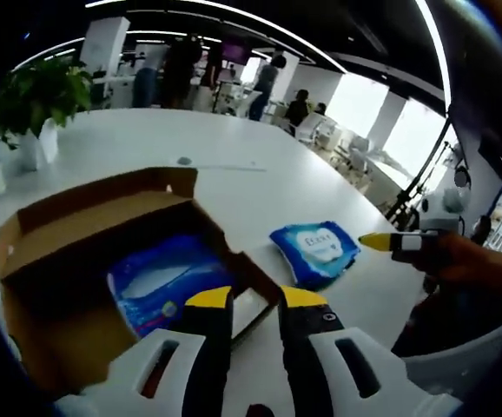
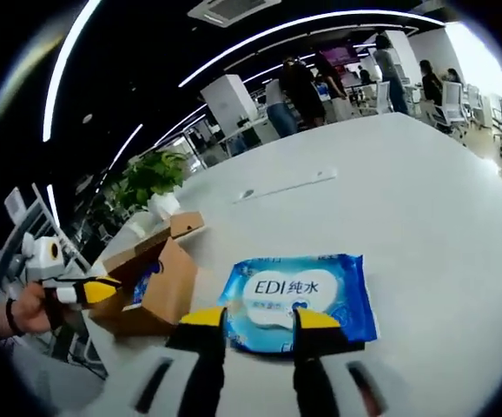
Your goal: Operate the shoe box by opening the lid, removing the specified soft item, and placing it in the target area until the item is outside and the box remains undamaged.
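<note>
The brown cardboard shoe box (image 1: pixel 77 234) stands on the white table with its lid flipped back. Inside it lies a blue soft pack (image 1: pixel 168 282). My left gripper (image 1: pixel 255 300) hovers at the box's near corner, jaws apart and holding nothing. A second blue wipes pack (image 1: pixel 314 252) lies flat on the table right of the box. In the right gripper view that pack (image 2: pixel 299 295) sits just beyond my right gripper (image 2: pixel 260 320), which is open and empty. The box (image 2: pixel 160 282) is to its left. Each gripper shows in the other's view: the right gripper (image 1: pixel 390 241) and the left gripper (image 2: pixel 82 291).
A potted plant in a white pot (image 1: pixel 38 109) stands at the far left of the table (image 1: pixel 234 148). People (image 1: pixel 177 69) and chairs (image 2: pixel 459 95) are beyond the table's far edge. A hand (image 1: pixel 472 261) holds the right gripper.
</note>
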The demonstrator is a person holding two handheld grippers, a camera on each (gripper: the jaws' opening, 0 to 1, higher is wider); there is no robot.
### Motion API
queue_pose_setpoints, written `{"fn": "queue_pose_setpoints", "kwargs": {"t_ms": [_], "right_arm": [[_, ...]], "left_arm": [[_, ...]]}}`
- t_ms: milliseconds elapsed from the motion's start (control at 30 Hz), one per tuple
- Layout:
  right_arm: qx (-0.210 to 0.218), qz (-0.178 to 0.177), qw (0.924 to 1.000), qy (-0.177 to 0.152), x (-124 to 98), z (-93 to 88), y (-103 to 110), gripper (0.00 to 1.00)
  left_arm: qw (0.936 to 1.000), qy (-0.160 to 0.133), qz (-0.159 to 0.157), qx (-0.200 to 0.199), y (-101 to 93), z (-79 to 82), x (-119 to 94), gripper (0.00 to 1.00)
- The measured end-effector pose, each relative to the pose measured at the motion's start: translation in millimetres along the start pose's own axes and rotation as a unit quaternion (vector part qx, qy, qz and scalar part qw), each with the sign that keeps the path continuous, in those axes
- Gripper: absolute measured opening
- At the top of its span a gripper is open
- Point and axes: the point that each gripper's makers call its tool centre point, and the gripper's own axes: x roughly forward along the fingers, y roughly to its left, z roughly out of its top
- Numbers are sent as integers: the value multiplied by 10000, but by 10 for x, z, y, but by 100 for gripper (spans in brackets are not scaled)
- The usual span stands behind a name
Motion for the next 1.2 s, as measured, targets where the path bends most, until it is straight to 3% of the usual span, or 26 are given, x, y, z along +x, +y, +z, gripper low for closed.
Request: {"fn": "queue_pose_setpoints", "kwargs": {"t_ms": [467, 700, 1200], "right_arm": [[-589, 431, 9970, 254, 219, 39, 546, 29], [-837, 595, 9942, 333, 327, 34, 804, 30], [-1114, 922, 9887, 389, 555, 135, 1236, 31]], "left_arm": [[9988, -339, 347, -18, 448, 83, -500, 22], [9979, -405, 497, -135, 675, 15, -703, 22], [9959, -497, 721, -219, 949, -32, -1070, 24]]}}
